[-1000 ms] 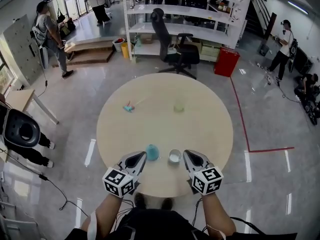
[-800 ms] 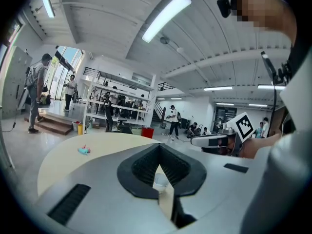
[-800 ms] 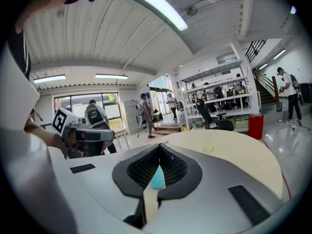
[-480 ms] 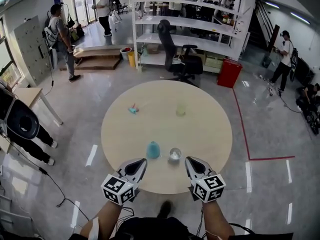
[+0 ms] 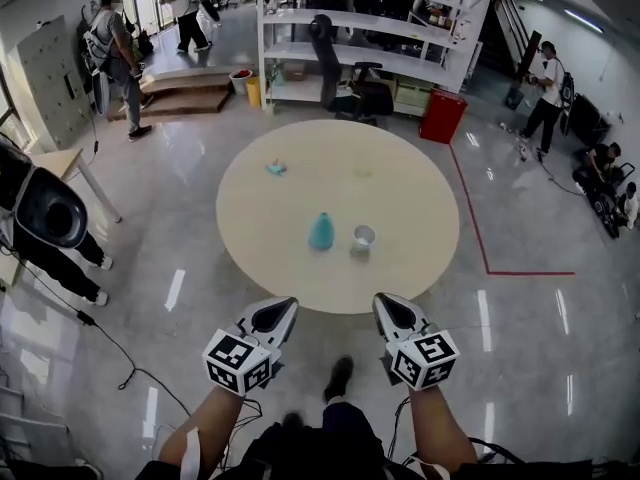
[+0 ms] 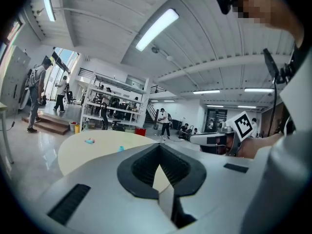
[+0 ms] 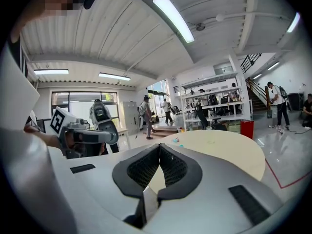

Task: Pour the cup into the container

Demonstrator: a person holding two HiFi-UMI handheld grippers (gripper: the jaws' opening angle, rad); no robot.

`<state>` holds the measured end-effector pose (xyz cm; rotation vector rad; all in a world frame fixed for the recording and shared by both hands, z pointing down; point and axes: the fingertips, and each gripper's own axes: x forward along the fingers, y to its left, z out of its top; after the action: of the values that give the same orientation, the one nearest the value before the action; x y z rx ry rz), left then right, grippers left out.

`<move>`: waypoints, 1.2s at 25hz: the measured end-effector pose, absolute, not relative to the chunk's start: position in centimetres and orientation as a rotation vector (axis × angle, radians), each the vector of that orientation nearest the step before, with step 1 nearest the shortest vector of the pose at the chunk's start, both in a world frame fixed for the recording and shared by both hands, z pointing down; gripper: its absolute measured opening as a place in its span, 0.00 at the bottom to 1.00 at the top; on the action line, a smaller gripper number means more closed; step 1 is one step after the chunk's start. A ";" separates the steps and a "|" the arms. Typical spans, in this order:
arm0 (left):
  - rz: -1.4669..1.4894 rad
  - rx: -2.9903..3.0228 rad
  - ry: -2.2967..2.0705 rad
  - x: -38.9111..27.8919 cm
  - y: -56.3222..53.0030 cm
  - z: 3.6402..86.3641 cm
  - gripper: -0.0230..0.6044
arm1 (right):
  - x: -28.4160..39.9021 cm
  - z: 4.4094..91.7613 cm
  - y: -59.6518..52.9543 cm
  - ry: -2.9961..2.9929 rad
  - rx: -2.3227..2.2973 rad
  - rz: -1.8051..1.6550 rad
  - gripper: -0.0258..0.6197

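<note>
Head view: cup (image 5: 364, 236) and blue container (image 5: 321, 231) side by side, frame centre, on worktop (image 5: 300, 283). Lower frame, off worktop: left gripper (image 5: 283, 307), right gripper (image 5: 385, 304), fingers (image 6: 139, 168) closed, empty. Approach pending; next: reach in, open fingers, grasp cup.

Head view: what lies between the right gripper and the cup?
Nothing stands there: only bare tabletop separates the right gripper from the cup. The blue container sits to the cup's left.

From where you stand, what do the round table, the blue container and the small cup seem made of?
Round table: pale matte laminate or wood, evenly coloured. Blue container: likely plastic, opaque uniform teal. Small cup: possibly clear plastic or glass; too small to tell.
</note>
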<state>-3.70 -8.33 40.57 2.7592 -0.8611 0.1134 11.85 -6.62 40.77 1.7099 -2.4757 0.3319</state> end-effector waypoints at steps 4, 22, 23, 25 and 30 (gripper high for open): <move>0.095 2.745 -0.869 -5.2 -4.0 40.0 0.03 | 10.4 40.0 -1.7 -2.462 1.723 0.336 0.05; 0.020 2.662 -1.078 -3.5 21.2 36.6 0.03 | 13.7 38.7 24.4 -2.575 1.584 0.337 0.05; 0.049 2.669 -1.080 -3.6 22.7 36.7 0.03 | 13.6 39.0 25.7 -2.578 1.583 0.352 0.05; 0.077 2.686 -1.078 -3.8 25.5 36.4 0.03 | 13.4 38.9 27.8 -2.588 1.589 0.370 0.05; 0.070 2.696 -1.062 -4.6 31.4 35.9 0.03 | 12.0 38.1 32.6 -2.604 1.601 0.377 0.05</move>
<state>-4.59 31.36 35.94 2.6960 -1.0620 0.0700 12.02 32.64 38.08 1.6008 -2.6042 0.3765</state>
